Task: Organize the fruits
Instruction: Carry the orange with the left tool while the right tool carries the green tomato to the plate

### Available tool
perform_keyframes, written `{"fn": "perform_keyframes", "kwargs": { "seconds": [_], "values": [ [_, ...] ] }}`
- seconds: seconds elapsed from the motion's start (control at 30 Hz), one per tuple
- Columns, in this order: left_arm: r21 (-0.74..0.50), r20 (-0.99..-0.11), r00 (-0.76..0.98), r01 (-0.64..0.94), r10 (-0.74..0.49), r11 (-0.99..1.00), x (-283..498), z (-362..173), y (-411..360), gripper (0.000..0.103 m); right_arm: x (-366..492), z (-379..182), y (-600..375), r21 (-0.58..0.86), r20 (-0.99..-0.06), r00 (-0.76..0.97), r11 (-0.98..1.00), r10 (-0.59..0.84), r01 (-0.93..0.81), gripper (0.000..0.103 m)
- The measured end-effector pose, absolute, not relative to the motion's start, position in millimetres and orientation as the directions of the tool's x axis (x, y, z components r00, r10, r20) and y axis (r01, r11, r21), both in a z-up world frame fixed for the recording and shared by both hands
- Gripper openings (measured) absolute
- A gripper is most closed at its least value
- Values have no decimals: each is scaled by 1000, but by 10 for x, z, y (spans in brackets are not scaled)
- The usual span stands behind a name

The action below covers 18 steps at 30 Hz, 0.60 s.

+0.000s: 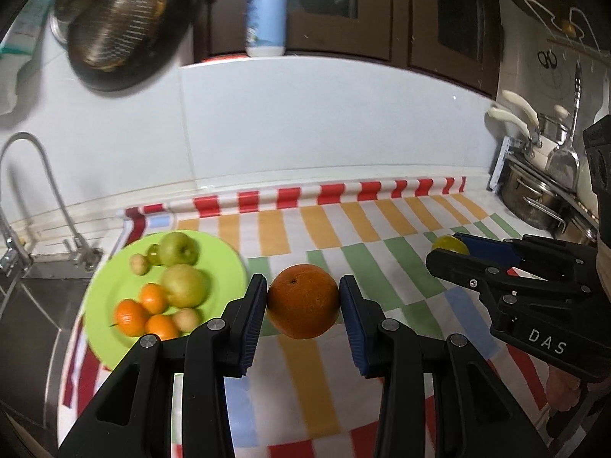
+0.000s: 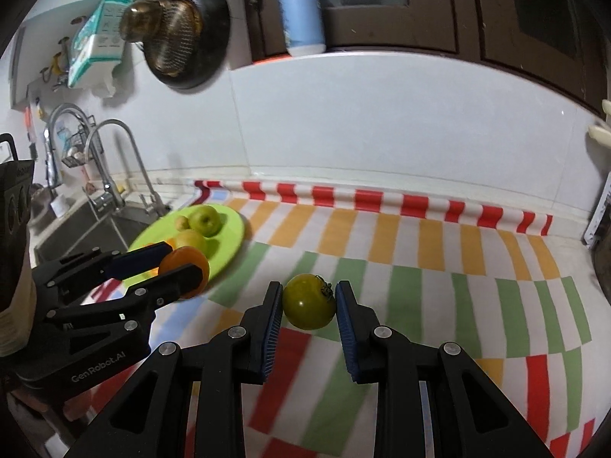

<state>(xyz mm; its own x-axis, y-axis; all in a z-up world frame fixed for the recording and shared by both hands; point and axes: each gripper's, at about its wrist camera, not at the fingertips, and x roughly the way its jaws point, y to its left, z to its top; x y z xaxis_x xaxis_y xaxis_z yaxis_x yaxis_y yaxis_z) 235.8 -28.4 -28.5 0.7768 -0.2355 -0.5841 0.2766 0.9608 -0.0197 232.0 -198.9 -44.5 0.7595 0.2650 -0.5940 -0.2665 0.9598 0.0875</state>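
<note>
Left gripper [image 1: 303, 301] is clamped on orange [image 1: 303, 300], right gripper [image 2: 309, 301] on green tomato [image 2: 309, 301], both angled downward over checkered cloth [image 2: 420, 267] beside green plate [image 1: 225, 263].

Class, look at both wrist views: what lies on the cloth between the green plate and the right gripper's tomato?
Nothing on the cloth; only the left gripper with its orange hangs between plate and tomato, in the right wrist view.

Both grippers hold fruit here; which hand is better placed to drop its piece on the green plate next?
Left. The left gripper, holding the orange, is right beside the green plate. The right gripper, holding the green tomato, is farther along the striped cloth, with the left gripper between it and the plate.
</note>
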Motion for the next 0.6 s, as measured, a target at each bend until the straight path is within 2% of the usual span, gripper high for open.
{"fn": "perform_keyframes", "kwargs": {
  "seconds": [0.6],
  "values": [
    [21, -537, 832, 178, -139, 984, 2003, -14, 502, 39, 2101, -221, -1164, 91, -541, 764, 927, 352, -363, 29]
  ]
}}
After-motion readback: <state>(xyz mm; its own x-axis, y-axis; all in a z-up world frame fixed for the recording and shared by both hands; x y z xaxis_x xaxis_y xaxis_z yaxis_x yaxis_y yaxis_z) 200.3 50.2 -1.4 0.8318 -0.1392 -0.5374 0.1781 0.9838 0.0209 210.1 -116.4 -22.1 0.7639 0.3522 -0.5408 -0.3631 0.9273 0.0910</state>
